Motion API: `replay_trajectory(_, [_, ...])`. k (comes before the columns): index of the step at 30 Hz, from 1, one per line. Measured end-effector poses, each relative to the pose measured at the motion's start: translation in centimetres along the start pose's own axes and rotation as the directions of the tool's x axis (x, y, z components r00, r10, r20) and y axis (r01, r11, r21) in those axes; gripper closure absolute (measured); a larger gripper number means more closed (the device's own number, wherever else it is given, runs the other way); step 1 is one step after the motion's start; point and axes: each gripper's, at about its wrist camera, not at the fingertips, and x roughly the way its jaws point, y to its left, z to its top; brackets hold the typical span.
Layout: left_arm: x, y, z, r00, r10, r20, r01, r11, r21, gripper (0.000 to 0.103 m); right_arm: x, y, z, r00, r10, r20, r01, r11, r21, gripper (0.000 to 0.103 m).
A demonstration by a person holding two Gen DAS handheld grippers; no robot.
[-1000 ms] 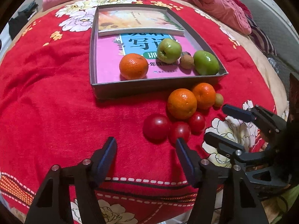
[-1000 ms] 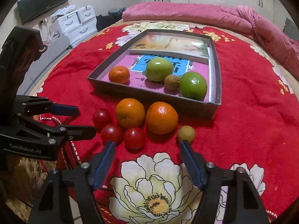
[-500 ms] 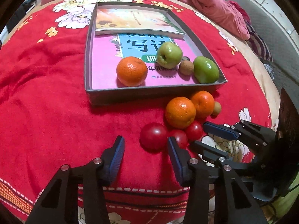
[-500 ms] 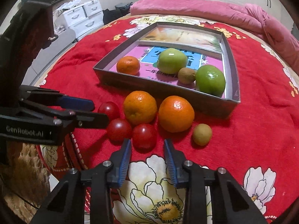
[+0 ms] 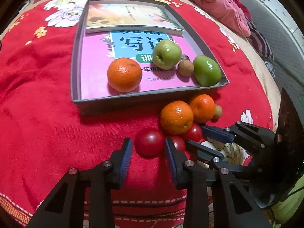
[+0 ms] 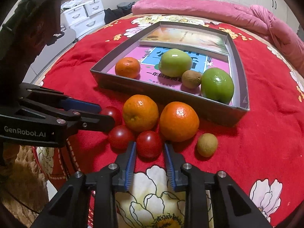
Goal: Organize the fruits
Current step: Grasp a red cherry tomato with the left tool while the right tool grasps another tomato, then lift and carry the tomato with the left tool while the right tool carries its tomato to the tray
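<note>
Both grippers pointed down at the fruit cluster on the red floral bedspread [image 5: 38, 123], just in front of the grey tray [image 5: 75, 60]. Left gripper [image 5: 148, 148] had just been closing; its jaws sat clamped on the leftmost red tomato [image 5: 150, 141]. Right gripper [image 6: 149, 150] had also just been closing, jaws clamped on the nearest tomato [image 6: 149, 143]. A third tomato [image 6: 121, 136] lay between those two, touching an orange [image 6: 140, 110]; a second orange [image 6: 178, 121] and a small brown fruit [image 6: 207, 144] sat beside it. Inside the tray, on a pink book [image 5: 95, 76]: one orange [image 5: 124, 75], two green apples [image 5: 167, 54] [image 5: 207, 70], one kiwi [image 5: 185, 67].
</note>
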Motion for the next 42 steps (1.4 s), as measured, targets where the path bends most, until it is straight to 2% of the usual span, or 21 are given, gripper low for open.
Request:
replay_trajectory(7, [0.7,0.9,1.0,0.996,-0.076,-0.042,0.076,0.997,-0.016,0.070,0.0,-0.7,0.2,0.999,0.038,-0.001,-0.038,0.999,0.037,0.075])
replay_trajectory(12, [1.5,0.7,1.5,0.993,-0.096,-0.073,0.096,0.995,0.001,0.070,-0.2,-0.9,0.0,0.999,0.040,0.001,-0.040,0.998,0.043,0.075])
replay_trajectory(19, [1.9,0.6,1.7,0.992,-0.110,-0.061,0.109,0.994,-0.015,0.070,-0.2,-0.9,-0.1,0.999,0.042,0.004,-0.042,0.998,0.046,0.075])
replay_trajectory(26, [0.5,0.2,1.0,0.997,-0.068,-0.030,0.067,0.998,-0.010,0.070,-0.9,-0.9,-0.2,0.998,0.053,0.027,-0.054,0.997,0.048,0.075])
replay_trajectory(30, [-0.6,0.2,0.5,0.998,-0.069,-0.012,0.069,0.997,-0.016,0.070,-1.6,-1.1,-0.1,0.996,0.074,0.047,-0.076,0.995,0.057,0.075])
replay_trajectory(33, [-1.5,0.1,0.4,0.999,-0.045,0.009,0.045,0.999,-0.016,0.070,-2.2,-1.0,0.0,0.994,0.080,0.070,-0.084,0.995,0.056,0.075])
replay_trajectory(42, [-4.0,0.0,0.5,0.997,-0.034,0.064,0.037,0.999,-0.038,0.070,-4.0,-0.9,0.6,0.984,0.095,0.148,-0.102,0.994,0.042,0.075])
